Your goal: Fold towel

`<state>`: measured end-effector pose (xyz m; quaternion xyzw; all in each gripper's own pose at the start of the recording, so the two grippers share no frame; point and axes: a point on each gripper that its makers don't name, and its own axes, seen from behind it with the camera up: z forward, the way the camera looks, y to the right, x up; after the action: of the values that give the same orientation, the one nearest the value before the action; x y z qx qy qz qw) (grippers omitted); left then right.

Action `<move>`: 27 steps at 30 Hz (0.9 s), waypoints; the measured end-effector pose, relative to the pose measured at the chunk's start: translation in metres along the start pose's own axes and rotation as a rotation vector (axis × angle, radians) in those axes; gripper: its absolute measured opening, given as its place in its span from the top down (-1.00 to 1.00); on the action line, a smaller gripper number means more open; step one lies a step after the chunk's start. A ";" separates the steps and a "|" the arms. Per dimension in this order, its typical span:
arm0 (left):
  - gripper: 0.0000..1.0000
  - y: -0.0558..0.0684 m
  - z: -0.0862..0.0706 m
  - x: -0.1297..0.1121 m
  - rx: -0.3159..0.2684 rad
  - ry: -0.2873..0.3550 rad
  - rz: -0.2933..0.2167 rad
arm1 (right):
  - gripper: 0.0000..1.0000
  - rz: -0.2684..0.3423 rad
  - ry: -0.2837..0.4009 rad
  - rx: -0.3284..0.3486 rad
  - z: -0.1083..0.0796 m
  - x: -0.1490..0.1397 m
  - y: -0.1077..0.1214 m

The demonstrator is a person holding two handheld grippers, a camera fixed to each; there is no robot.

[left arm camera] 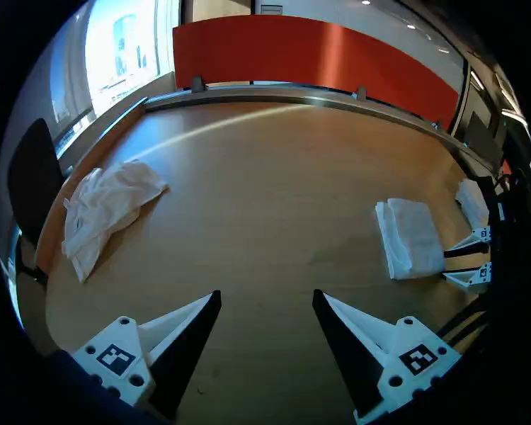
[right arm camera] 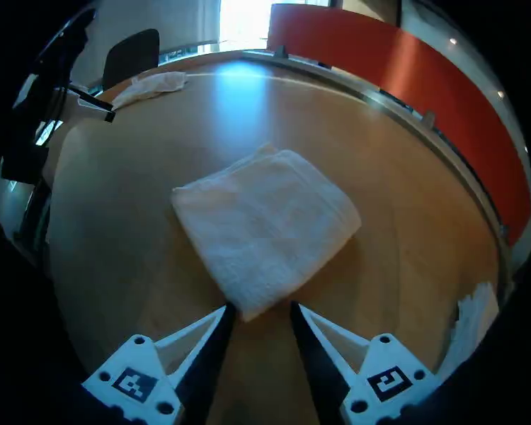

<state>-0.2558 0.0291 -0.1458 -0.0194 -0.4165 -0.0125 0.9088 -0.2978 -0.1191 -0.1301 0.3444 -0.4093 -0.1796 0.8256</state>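
Wood table (left arm camera: 265, 170) with a red panel (left arm camera: 315, 57) along its far edge and a bright window behind.

Left gripper (left arm camera: 265, 312): fingers spread wide, hovering over bare tabletop. Ahead to its left, near the table edge, lies a crumpled cloth (left arm camera: 106, 209). A black chair (left arm camera: 32, 177) stands just past that edge. To its right lies the folded towel (left arm camera: 410, 237), flat on the table and well apart from the cloth. The right gripper (left arm camera: 471, 262) sits at the towel's near side, tips at its edge.

Right gripper (right arm camera: 260, 315): fingers parted with a narrow gap, and the near corner of the towel (right arm camera: 265, 219) pokes into that gap. It reads as open. Contact with the left-hand finger can't be told. The towel is a neat, thick rectangle, turned diagonal to the fingers, in the middle of the table (right arm camera: 124, 212). Far beyond it, the crumpled cloth (right arm camera: 152, 86) lies by the chair (right arm camera: 131, 57). The red panel (right arm camera: 407, 78) curves along the right. Another white cloth (right arm camera: 471, 319) lies at the right table edge, apart from the towel; it also shows in the left gripper view (left arm camera: 473, 202), just beyond the right gripper.
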 end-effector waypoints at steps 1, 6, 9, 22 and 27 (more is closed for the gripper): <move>-0.92 0.000 0.000 0.000 0.000 0.001 0.000 | -0.14 0.001 0.000 -0.001 0.000 0.000 0.000; -0.92 -0.001 -0.001 0.000 0.001 0.002 0.004 | 0.06 0.005 0.001 -0.001 -0.001 -0.001 0.001; -0.92 0.000 -0.001 -0.001 0.001 0.001 0.006 | 0.33 0.016 0.002 0.008 -0.002 0.001 -0.001; -0.92 0.000 -0.001 -0.001 -0.001 0.001 0.007 | 0.62 0.034 -0.003 0.000 -0.004 -0.002 0.004; -0.92 0.001 -0.002 0.000 -0.002 0.002 0.006 | 0.68 0.026 -0.012 0.004 -0.003 -0.005 0.003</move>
<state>-0.2546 0.0302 -0.1469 -0.0217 -0.4155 -0.0104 0.9093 -0.2987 -0.1128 -0.1316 0.3397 -0.4190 -0.1699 0.8247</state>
